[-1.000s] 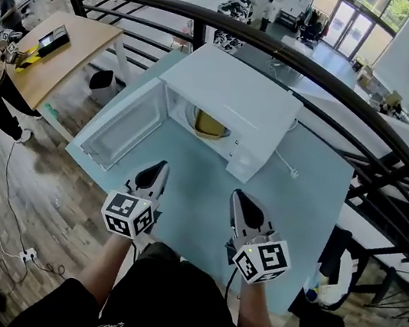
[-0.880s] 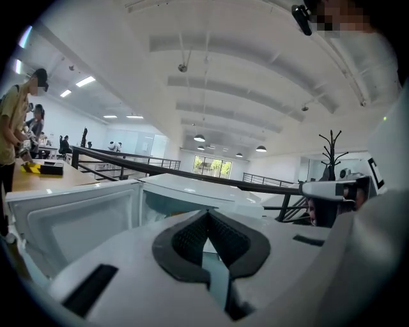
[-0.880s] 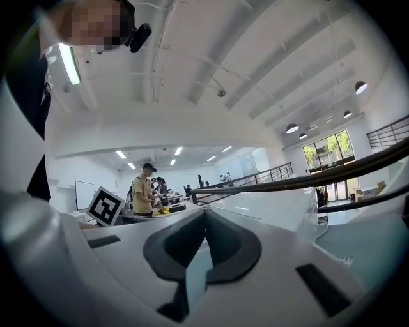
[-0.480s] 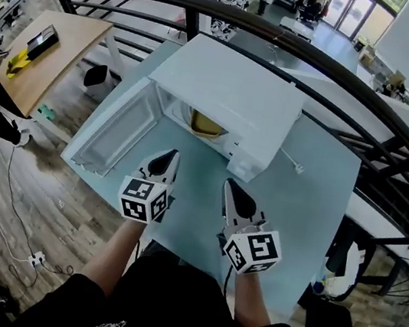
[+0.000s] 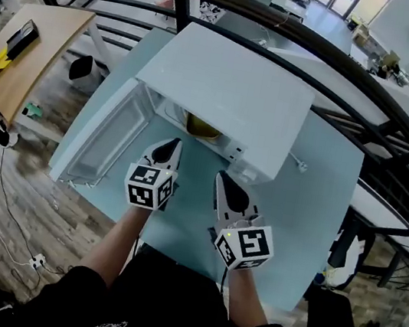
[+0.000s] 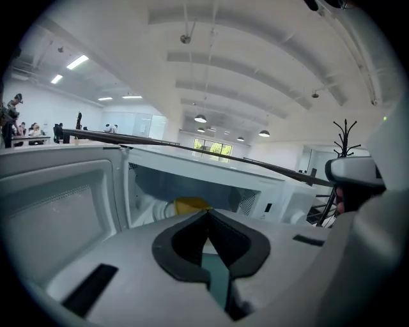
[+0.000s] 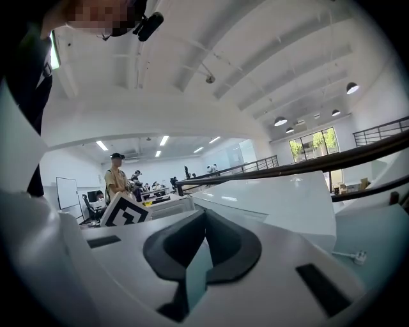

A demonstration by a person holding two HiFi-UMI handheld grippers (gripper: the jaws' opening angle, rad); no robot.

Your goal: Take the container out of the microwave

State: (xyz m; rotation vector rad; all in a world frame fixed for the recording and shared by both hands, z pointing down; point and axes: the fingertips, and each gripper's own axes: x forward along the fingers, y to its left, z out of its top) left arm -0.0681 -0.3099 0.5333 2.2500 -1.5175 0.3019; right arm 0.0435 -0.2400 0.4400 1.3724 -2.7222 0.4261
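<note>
Head view: a white microwave [image 5: 224, 92] stands on a pale blue table [image 5: 313, 208], its door [image 5: 108, 139] swung fully open to the left of both sets of jaws.
Task item: the yellow container [image 5: 201, 127] sits inside the cavity, straight ahead of the left jaws and beyond their tips, ahead and to the left of the right jaws. Nothing touches it.
Left gripper [image 5: 170, 145]: jaws clenched tip to tip on nothing, the tips near the front edge of the open cavity. The left gripper view confirms this, with the container [image 6: 190, 204] showing just above the meeting tips.
Right gripper [image 5: 221, 177]: jaws likewise pressed together and empty, tips near the microwave's front panel, to the right of the opening.
Change noted: over the last second both grippers have advanced toward the microwave and drawn closer to each other. The container has not shifted.
Meaning for task: judged an approach in progress. Removal has not begun, and the jaws must part before any grasp is possible.
Count, microwaves: one.
Count, doors: one, open.
Count, containers: one.
Count, grippers: two, neither holding anything.
Count, tables under the microwave: one.
</note>
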